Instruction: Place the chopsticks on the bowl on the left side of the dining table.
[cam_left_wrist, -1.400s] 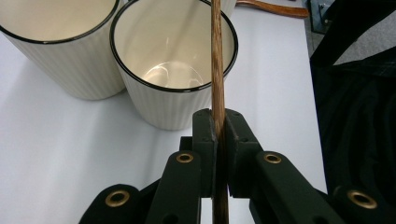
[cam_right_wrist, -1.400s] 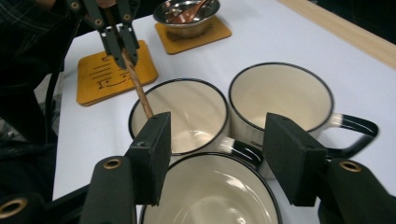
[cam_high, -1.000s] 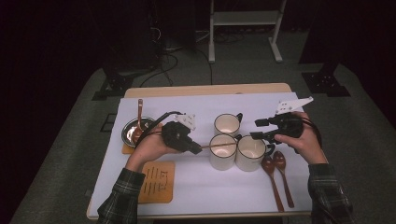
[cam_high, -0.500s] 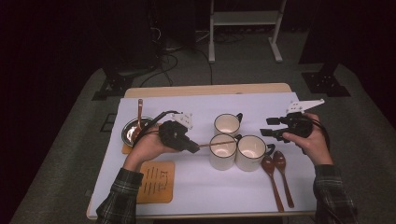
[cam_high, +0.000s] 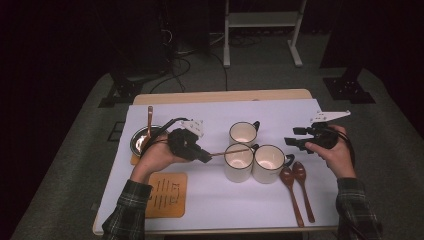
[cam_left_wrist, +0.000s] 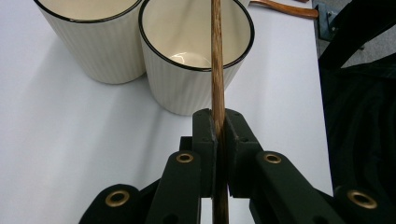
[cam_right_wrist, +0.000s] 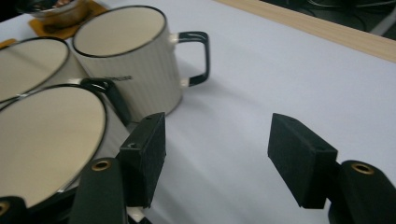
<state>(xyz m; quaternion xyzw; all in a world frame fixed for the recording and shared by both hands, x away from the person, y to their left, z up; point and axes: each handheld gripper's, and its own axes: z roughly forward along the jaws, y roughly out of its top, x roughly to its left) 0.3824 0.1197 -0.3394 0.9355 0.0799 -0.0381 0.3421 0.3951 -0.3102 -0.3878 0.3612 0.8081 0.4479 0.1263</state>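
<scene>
My left gripper is shut on a thin wooden handle. The handle reaches out over the mouth of the middle cream mug. Its far end runs off the top of the left gripper view. A second mug stands touching the first, and a third mug stands behind them. My right gripper hovers open just right of the mugs, with nothing between its jaws.
Two wooden spoons lie on the white table right of the mugs. At the left, a dark bowl holds another spoon. An orange coaster lies near the front edge.
My right gripper has drawn back to the right and a little lower, away from the right-hand mug. The left gripper and the handle in it have kept still.
</scene>
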